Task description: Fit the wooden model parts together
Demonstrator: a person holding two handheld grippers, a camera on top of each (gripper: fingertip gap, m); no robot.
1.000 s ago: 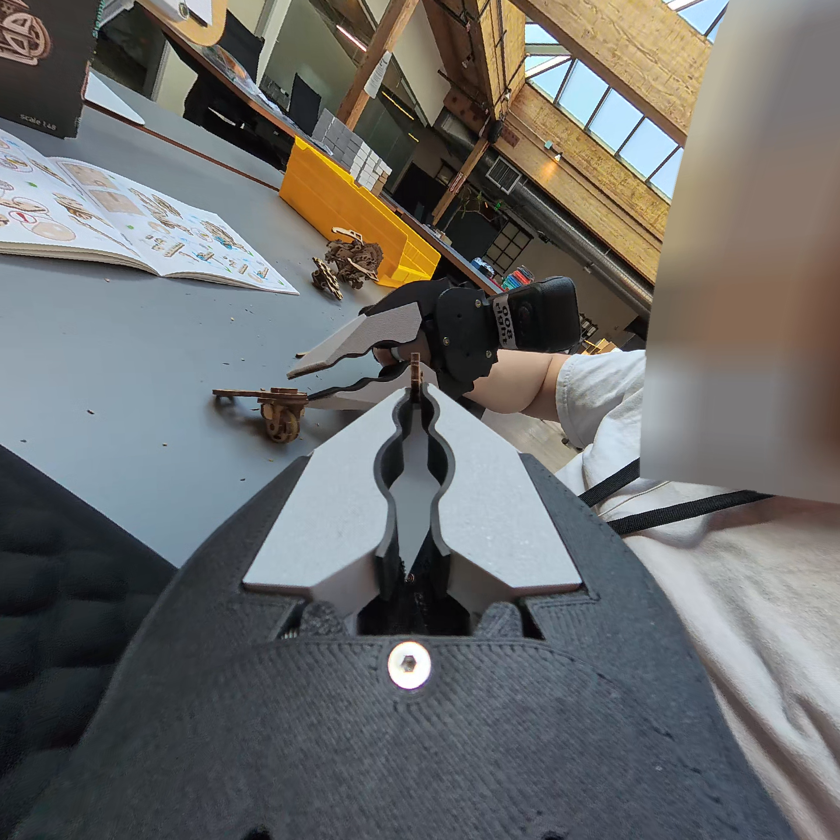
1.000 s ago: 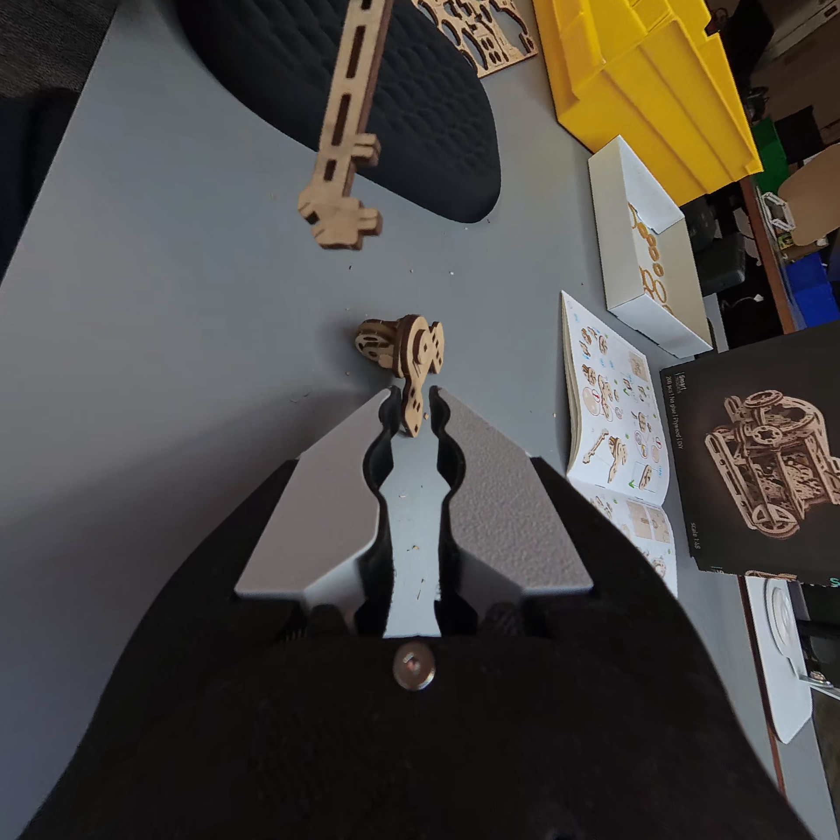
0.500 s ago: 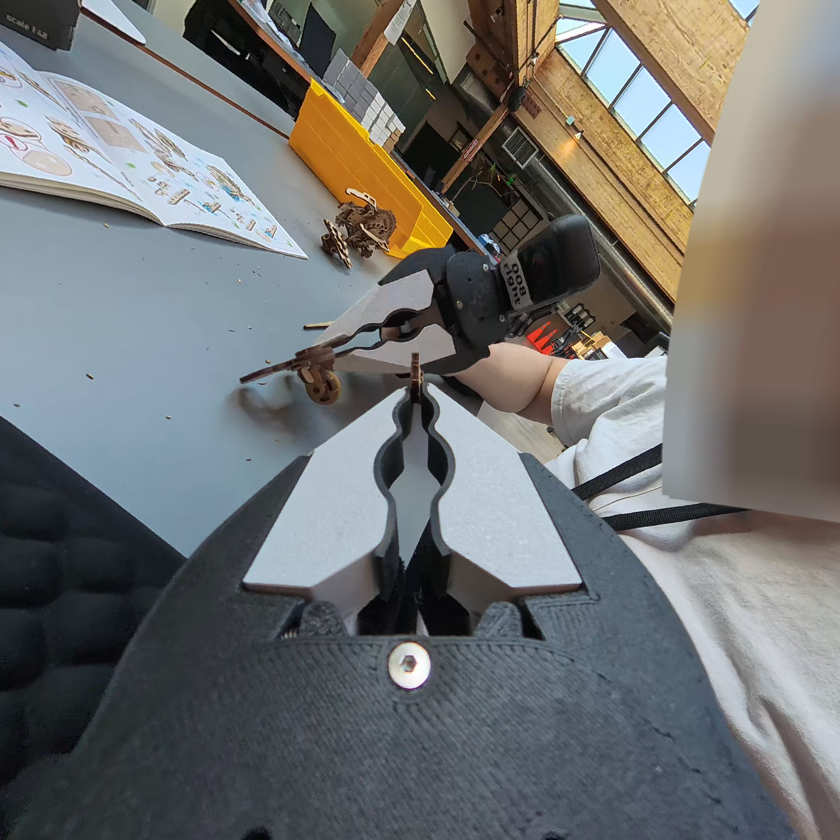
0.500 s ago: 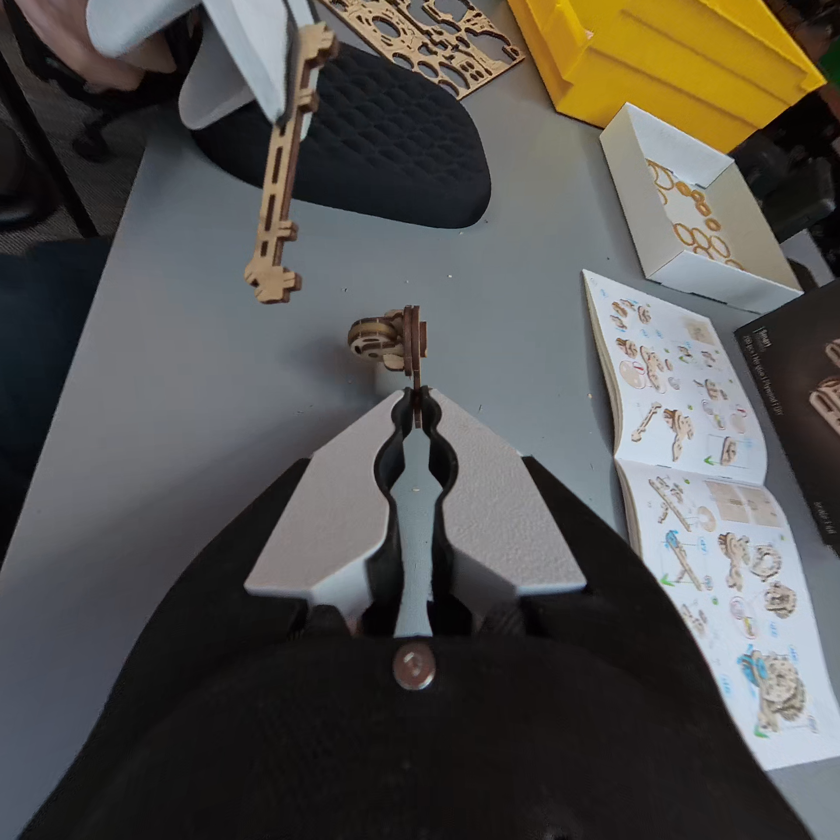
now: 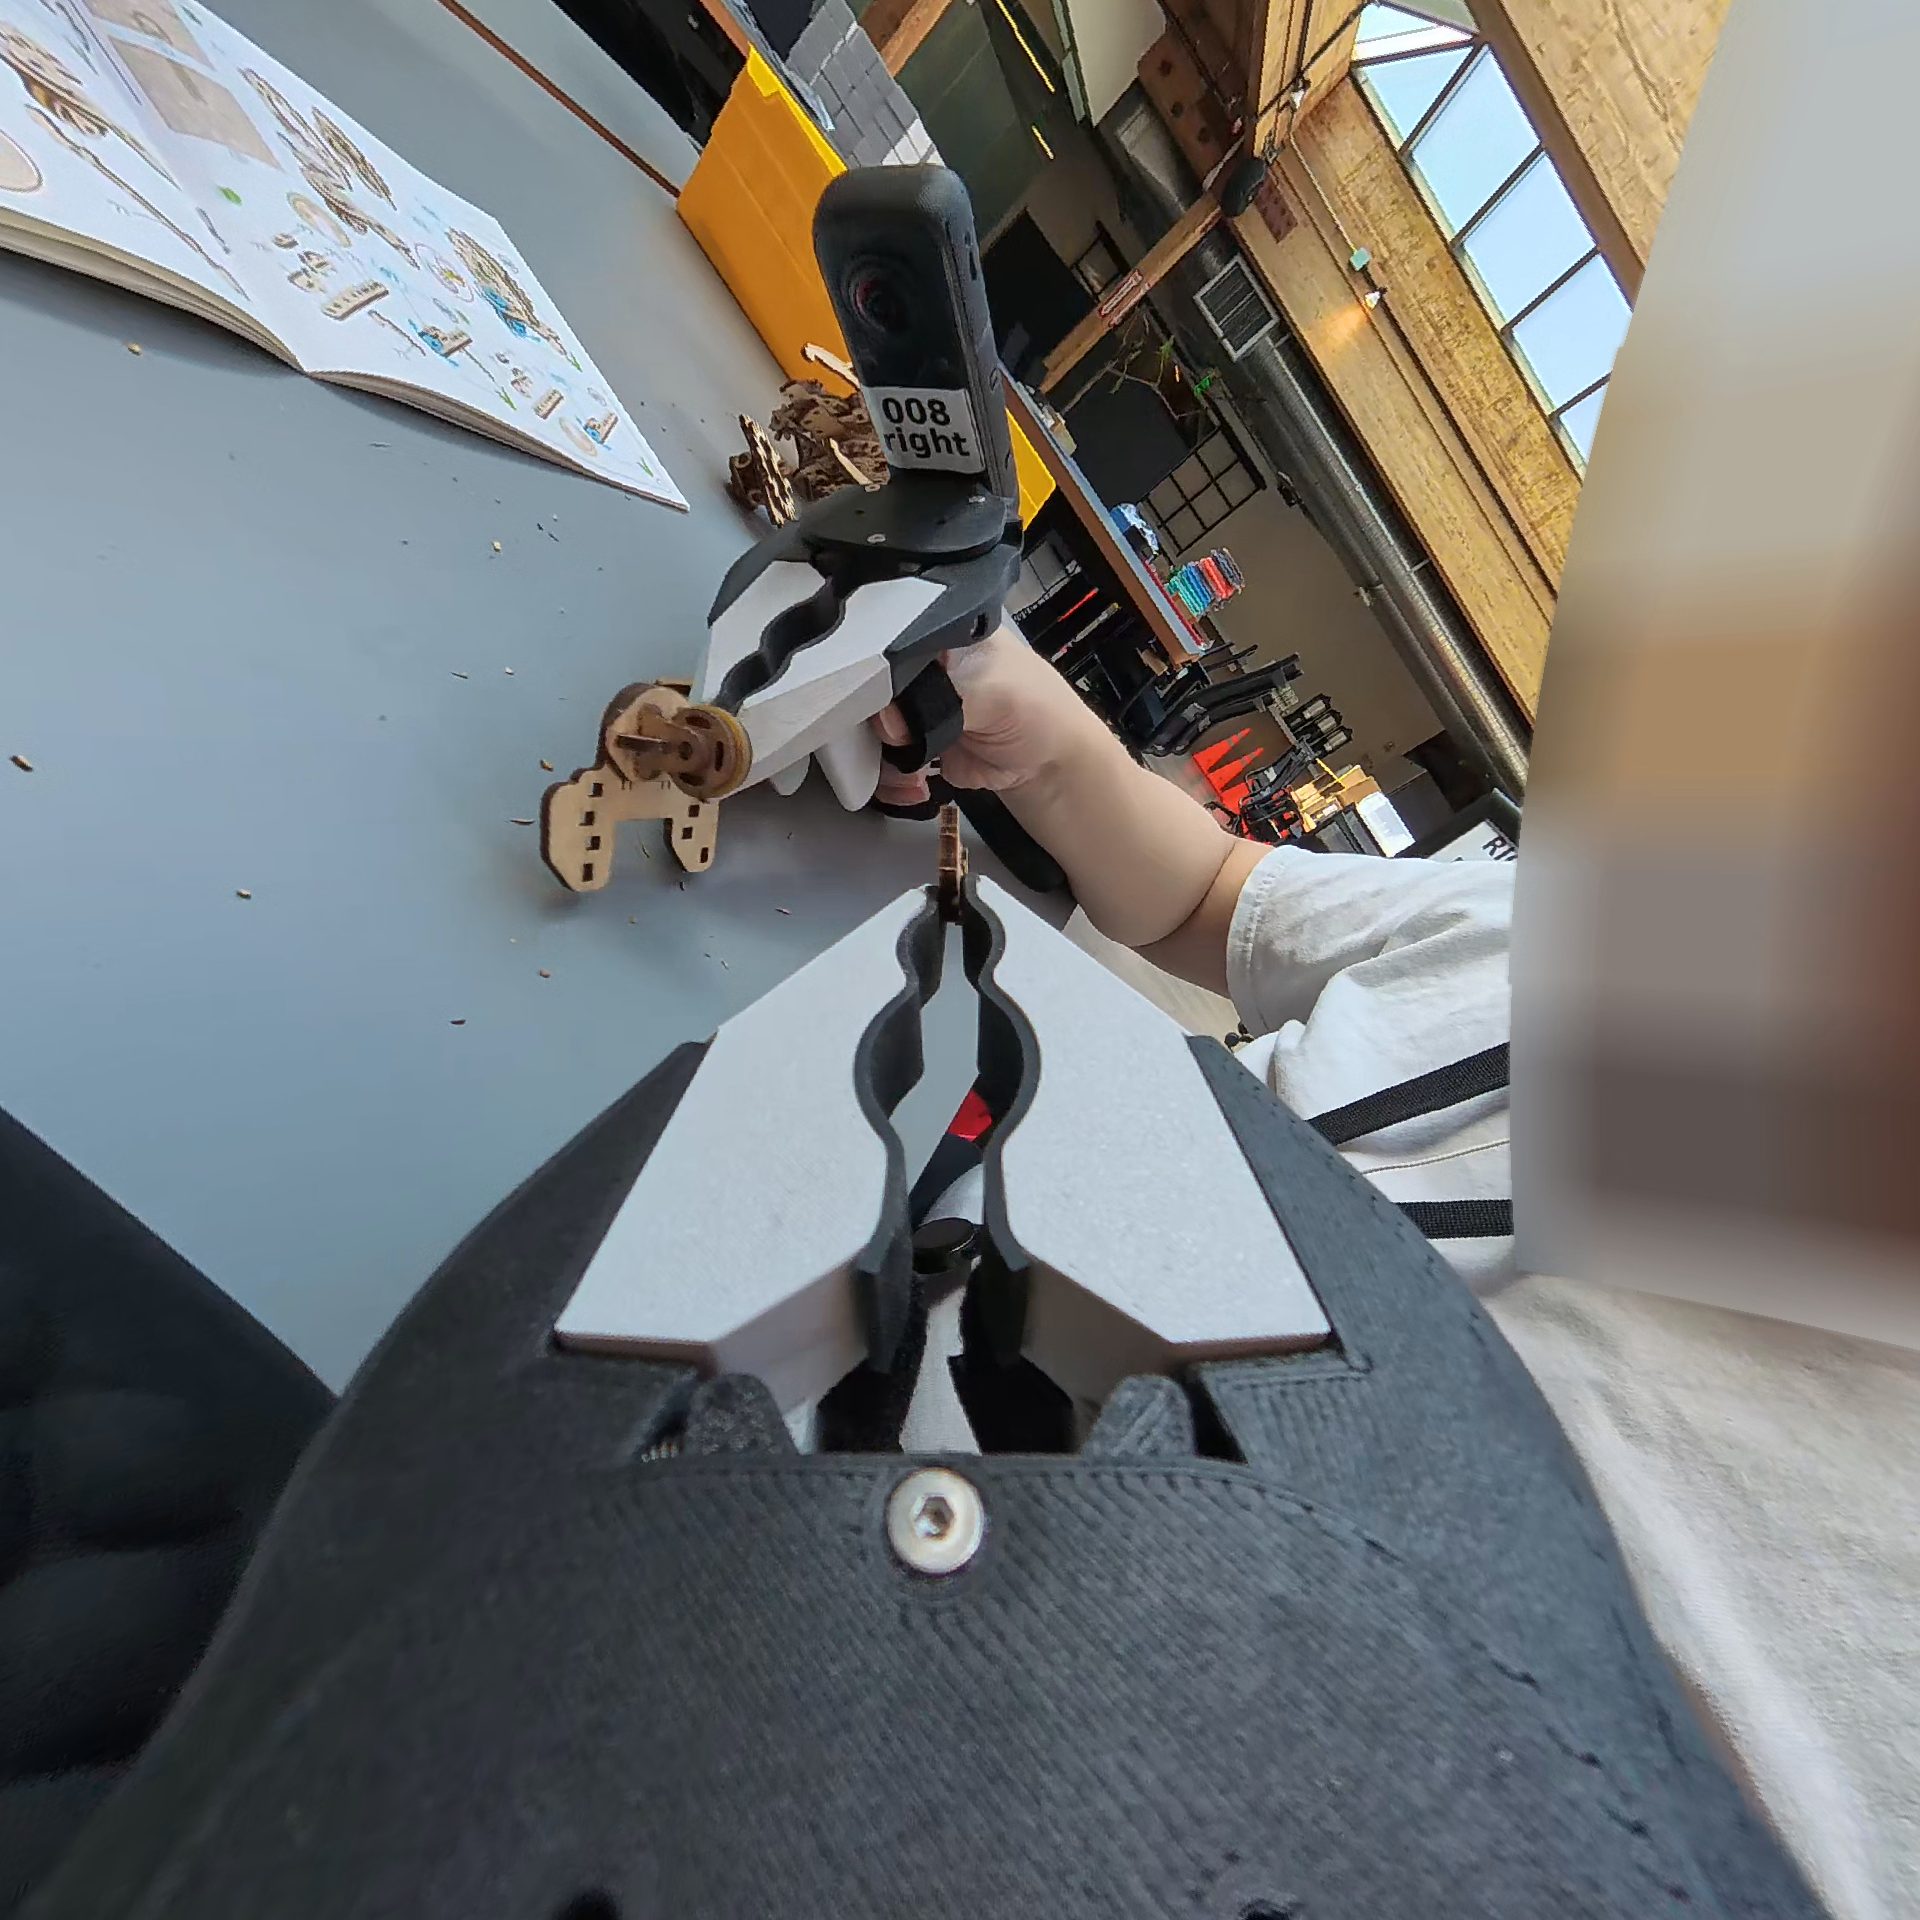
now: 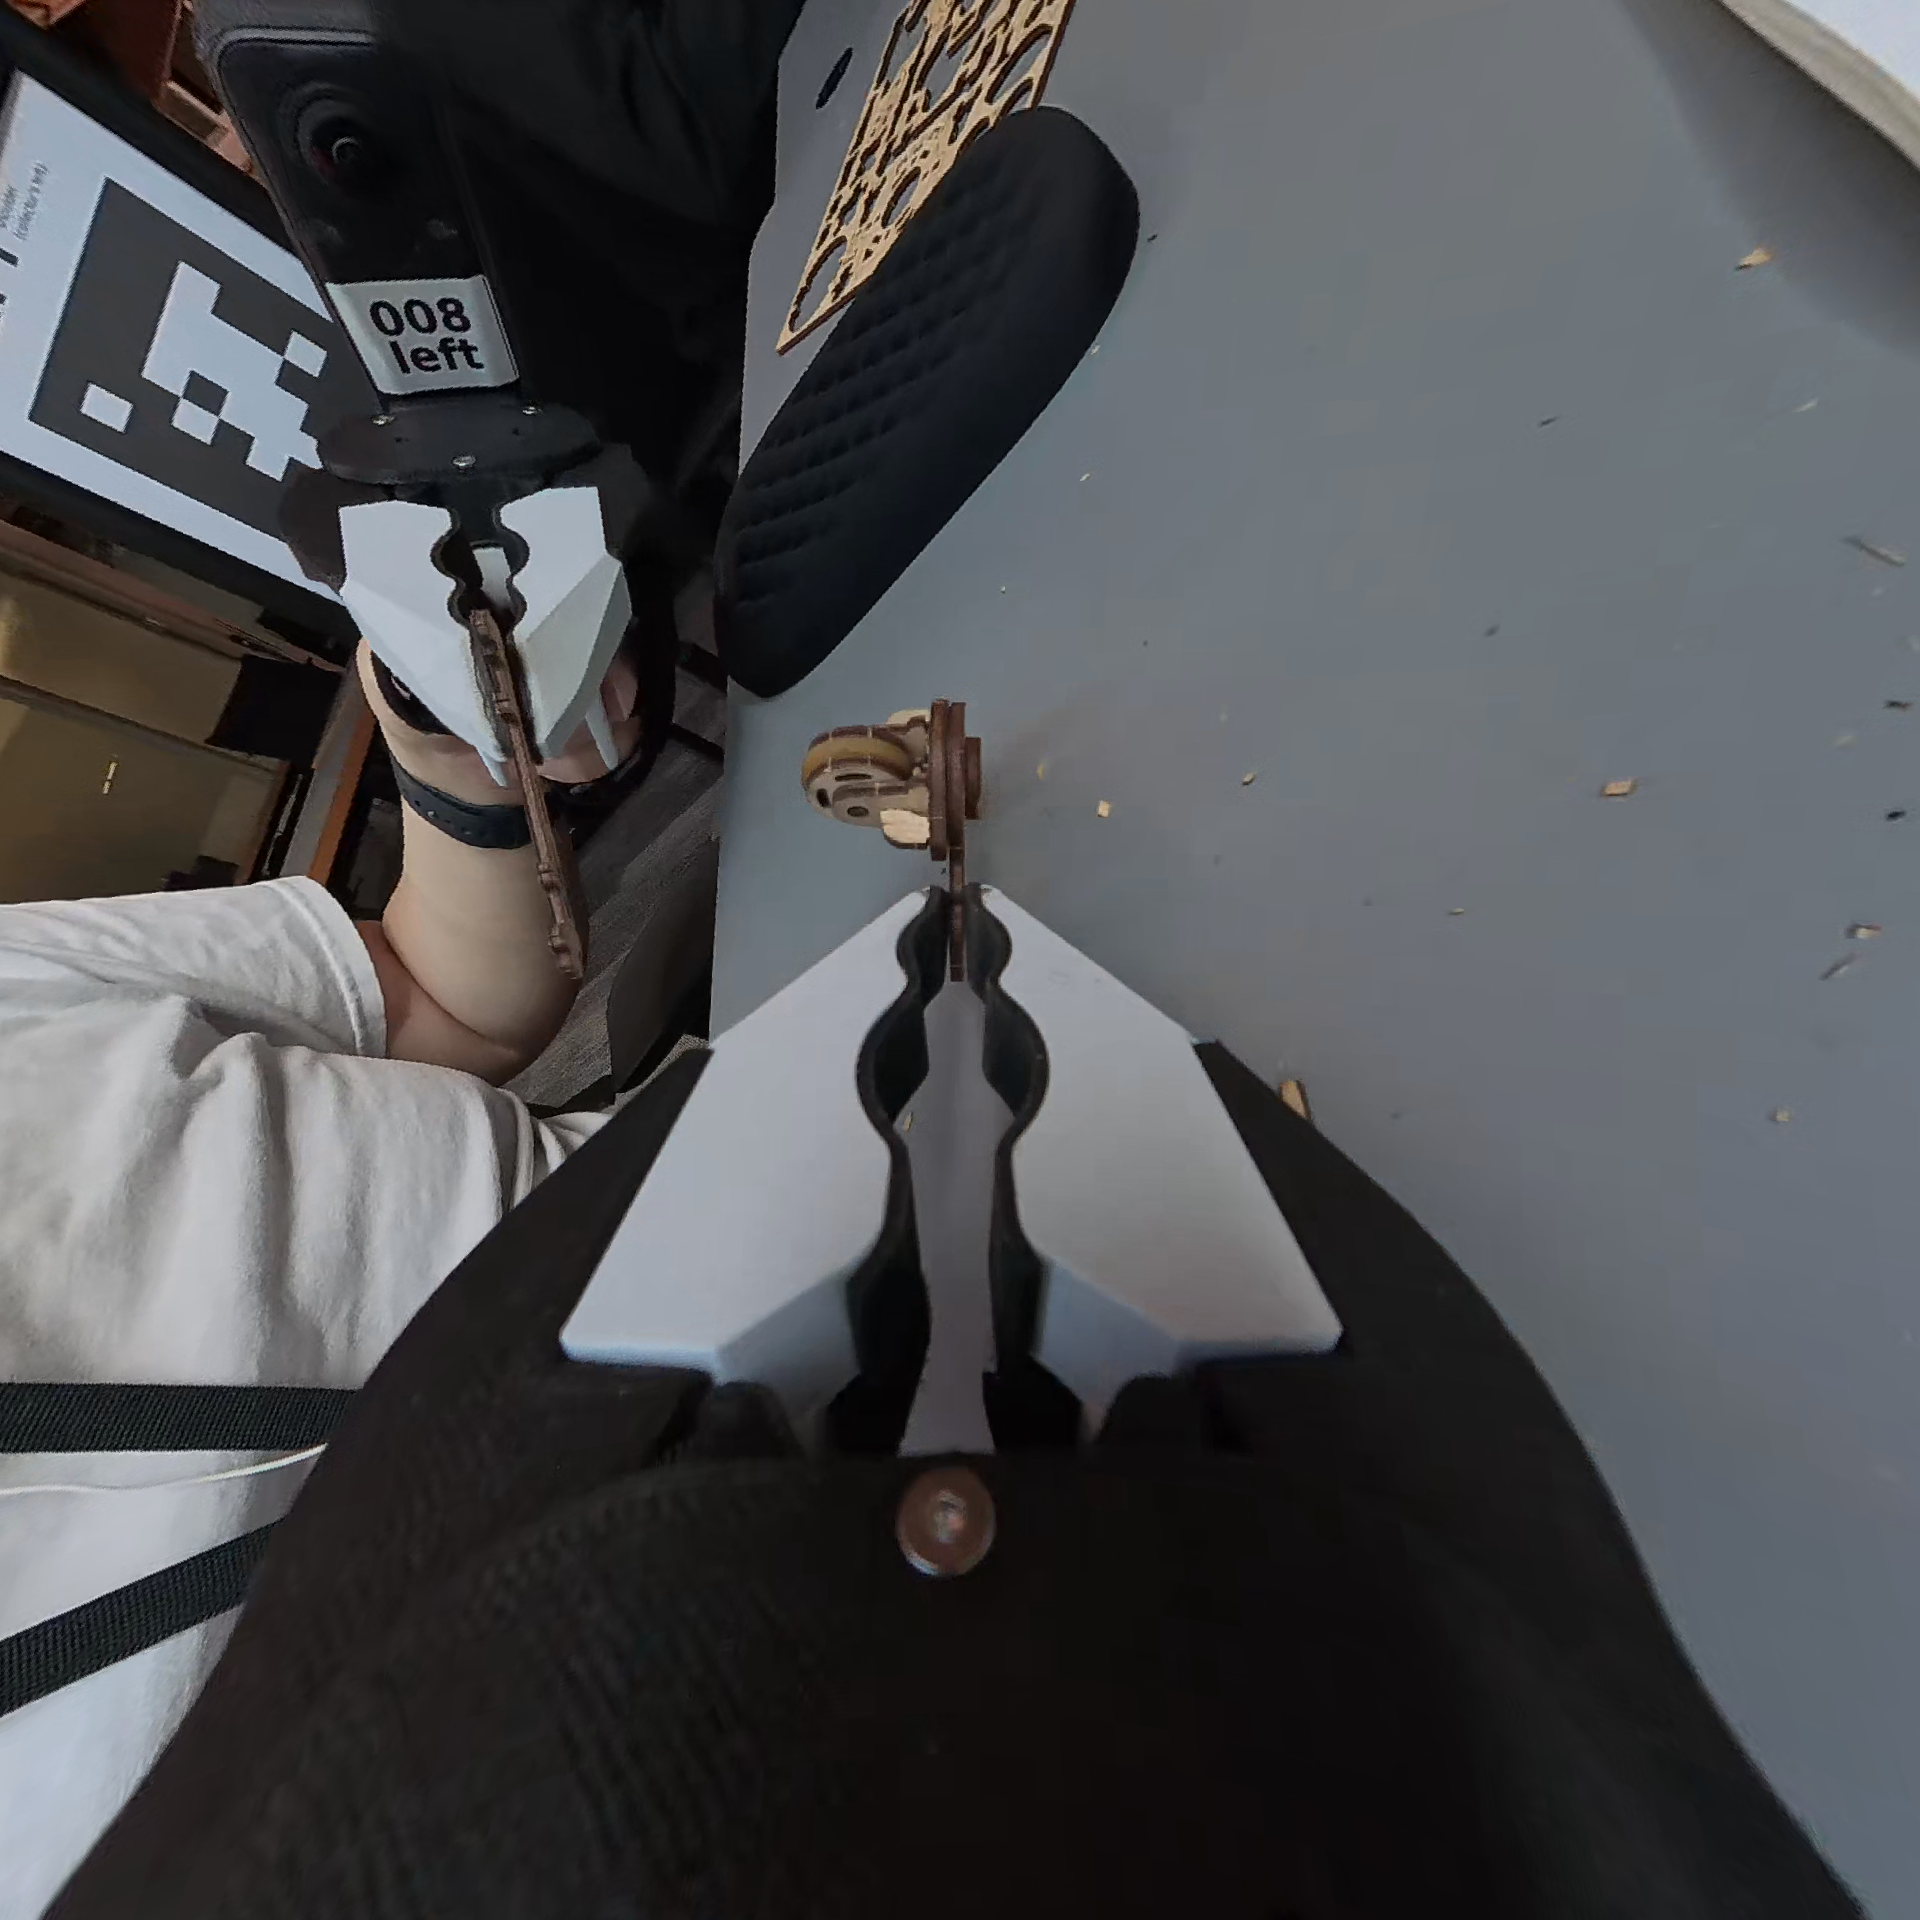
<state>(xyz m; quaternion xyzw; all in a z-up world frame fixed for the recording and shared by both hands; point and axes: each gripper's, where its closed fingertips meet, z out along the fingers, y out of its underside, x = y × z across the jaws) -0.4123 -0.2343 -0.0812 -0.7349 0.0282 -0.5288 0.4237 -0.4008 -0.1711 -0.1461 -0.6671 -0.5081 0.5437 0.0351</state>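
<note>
Left gripper [image 6: 499, 717] clamps slotted strip [image 6: 530, 810]; right gripper [image 6: 951, 904] clamps wheel part [image 6: 894, 779]. Strip's long axis points toward person, apart from wheel part.

A long slotted wooden strip [image 6: 520, 758] hung edge-on in air, apart from the wheeled wooden subassembly [image 6: 899, 779] above the surface [image 6: 1455, 623].

hand-held grippers: 2 [image 5: 948, 902] [image 6: 953, 909] | wooden parts held: 2 [image 6: 525, 790] [image 6: 902, 781] | booklet: 1 [image 5: 312, 249]
</note>
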